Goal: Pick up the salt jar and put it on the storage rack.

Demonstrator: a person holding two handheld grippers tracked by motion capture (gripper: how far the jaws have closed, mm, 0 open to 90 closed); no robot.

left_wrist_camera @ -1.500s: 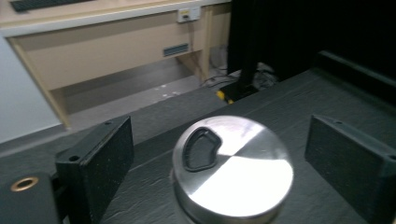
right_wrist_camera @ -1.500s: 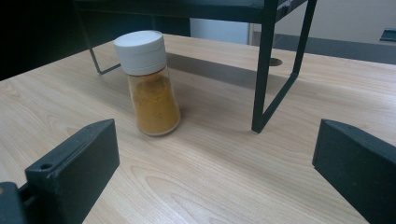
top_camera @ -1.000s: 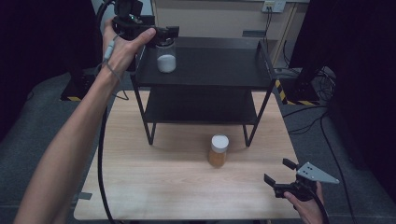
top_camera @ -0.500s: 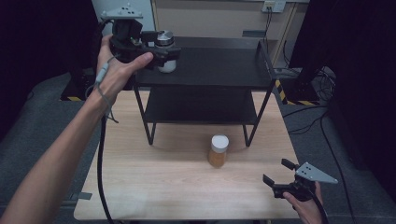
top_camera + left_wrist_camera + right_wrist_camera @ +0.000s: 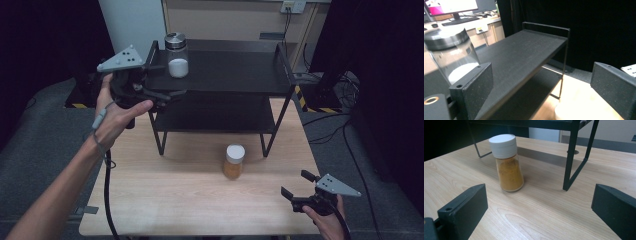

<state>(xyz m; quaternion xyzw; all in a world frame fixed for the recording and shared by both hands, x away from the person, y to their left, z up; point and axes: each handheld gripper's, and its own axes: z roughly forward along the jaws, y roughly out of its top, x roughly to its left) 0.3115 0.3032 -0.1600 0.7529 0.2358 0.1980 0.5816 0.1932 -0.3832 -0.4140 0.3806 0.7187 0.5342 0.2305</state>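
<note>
A glass jar [image 5: 176, 55] with a silver lid and white powder stands at the left end of the black rack's [image 5: 235, 72] top shelf. My left gripper [image 5: 162, 80] hangs open just left of the rack at top-shelf height, below and beside that jar, with nothing between its jaws. In the left gripper view the jar [image 5: 451, 55] sits beyond the left jaw, and the shelf [image 5: 524, 52] runs ahead. An orange spice jar [image 5: 234, 161] with a white lid stands on the table in front of the rack. My right gripper [image 5: 296, 192] rests open near the table's front right corner, facing that jar [image 5: 509, 163].
The two-level rack stands on thin legs [image 5: 571, 165] at the back of the wooden table [image 5: 175, 195]. Its lower shelf [image 5: 220, 112] is bare. A cable [image 5: 106, 190] trails from my left gripper over the table's left edge.
My left gripper has drawn back from the white-powder jar, moving down and toward the near left. The jar stays on the top shelf. My right gripper has not moved.
</note>
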